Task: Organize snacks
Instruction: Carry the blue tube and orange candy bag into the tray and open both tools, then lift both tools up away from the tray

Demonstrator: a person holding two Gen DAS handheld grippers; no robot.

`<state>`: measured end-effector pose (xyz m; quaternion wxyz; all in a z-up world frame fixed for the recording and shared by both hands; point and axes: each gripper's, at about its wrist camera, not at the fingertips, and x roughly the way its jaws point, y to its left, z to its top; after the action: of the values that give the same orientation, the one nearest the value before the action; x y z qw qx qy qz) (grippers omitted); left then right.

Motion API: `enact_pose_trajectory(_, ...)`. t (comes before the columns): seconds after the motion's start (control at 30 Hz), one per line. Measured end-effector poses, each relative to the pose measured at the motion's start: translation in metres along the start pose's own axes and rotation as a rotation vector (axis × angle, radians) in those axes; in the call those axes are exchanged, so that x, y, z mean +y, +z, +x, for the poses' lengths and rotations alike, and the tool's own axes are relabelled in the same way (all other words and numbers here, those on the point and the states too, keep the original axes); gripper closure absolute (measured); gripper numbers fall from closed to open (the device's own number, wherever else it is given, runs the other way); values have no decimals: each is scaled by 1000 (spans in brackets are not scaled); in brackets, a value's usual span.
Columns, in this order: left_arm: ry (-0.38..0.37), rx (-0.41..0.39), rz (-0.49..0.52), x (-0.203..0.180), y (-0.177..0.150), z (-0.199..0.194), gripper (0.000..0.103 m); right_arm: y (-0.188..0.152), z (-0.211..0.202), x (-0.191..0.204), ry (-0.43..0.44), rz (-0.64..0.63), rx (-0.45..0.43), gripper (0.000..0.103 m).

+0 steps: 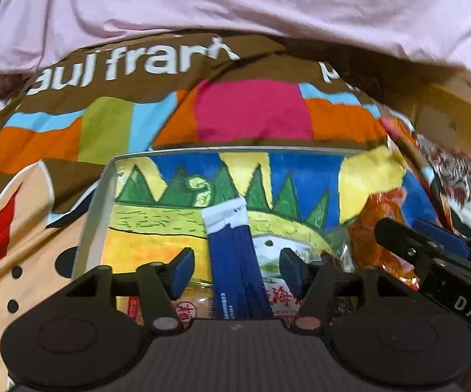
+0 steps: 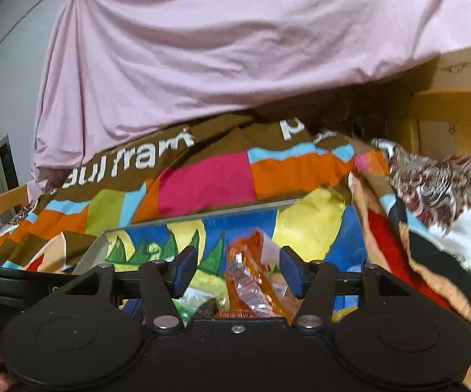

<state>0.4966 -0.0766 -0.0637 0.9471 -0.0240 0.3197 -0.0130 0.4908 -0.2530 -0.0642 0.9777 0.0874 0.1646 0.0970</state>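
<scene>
— What did we see at the left gripper (image 1: 235, 269)?
— Its jaws stood wide, gripping nothing; a blue packet (image 1: 235, 261) lay between them at lower centre, inside the painted box (image 1: 105, 196).
— And the right gripper (image 2: 237, 271)?
— Also wide apart, over an orange snack wrapper (image 2: 255, 281), centre bottom, untouched as far as we could tell.

"aul fran" on bedsheet (image 1: 170, 65)

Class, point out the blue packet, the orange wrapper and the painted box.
blue packet (image 1: 235, 254), left wrist view, its blue middle.
orange wrapper (image 2: 255, 281), right wrist view, its clear crinkled middle.
painted box (image 1: 100, 196), left wrist view, its left wall.
</scene>
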Motion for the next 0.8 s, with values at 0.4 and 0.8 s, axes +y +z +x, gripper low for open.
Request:
enact_pose_trajectory(0.4,70,-162,-152,28,4,-60,3,32,-63,13,-44,-29,-113,13)
enact_pose_trajectory(0.8,92,-242,-168,39,-6,-151,1,52,-160,45,-45,-70,-184,1)
